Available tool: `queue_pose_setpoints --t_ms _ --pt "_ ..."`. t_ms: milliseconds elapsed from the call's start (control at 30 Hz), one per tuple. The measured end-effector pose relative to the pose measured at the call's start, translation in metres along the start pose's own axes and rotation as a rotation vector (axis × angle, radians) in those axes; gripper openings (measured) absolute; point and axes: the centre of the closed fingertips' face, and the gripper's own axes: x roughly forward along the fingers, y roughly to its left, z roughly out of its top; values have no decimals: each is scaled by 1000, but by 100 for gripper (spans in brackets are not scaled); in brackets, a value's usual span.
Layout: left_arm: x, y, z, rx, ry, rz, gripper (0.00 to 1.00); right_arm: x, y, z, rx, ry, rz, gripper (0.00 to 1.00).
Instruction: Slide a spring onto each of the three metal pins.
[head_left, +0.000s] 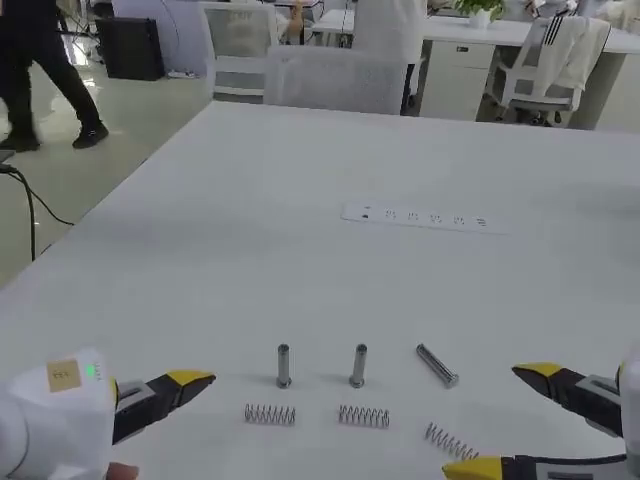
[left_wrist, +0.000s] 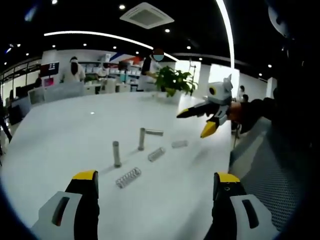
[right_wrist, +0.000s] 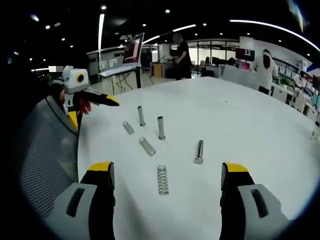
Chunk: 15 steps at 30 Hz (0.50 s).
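Springs (left_wrist: 156, 154), three in all, lie flat on the white table (head_left: 300, 200), and none is on a pin. Take the middle pin (head_left: 359, 365) as your mark. It stands upright, and the middle spring (head_left: 363, 416) lies just on your side of it. To the left of the middle pin the left pin (head_left: 283, 365) also stands upright, with the left spring (head_left: 270, 414) on the near side of it. To the right of the middle pin the right pin (head_left: 436, 364) lies on its side, broader end toward you, and the right spring (head_left: 447, 441) lies slantwise nearer you still. Well beyond the middle pin, a flush power strip (head_left: 425, 218) is set into the tabletop.

Your left gripper (left_wrist: 156, 176) is released, its jaws spread wide and holding nothing. It is well to the left of the middle pin, past the left spring. Your right gripper (right_wrist: 167, 167) is released too, jaws wide and empty, well to the right of the middle pin. In the right gripper view the right spring shows between the two jaw tips, touching neither.
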Motion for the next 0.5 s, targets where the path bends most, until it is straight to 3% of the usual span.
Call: queue_pose_setpoints --t_ms 500 --pt "-1 4 4 12 -4 18 92 -3 -3 5 -8 -11 -7 88"
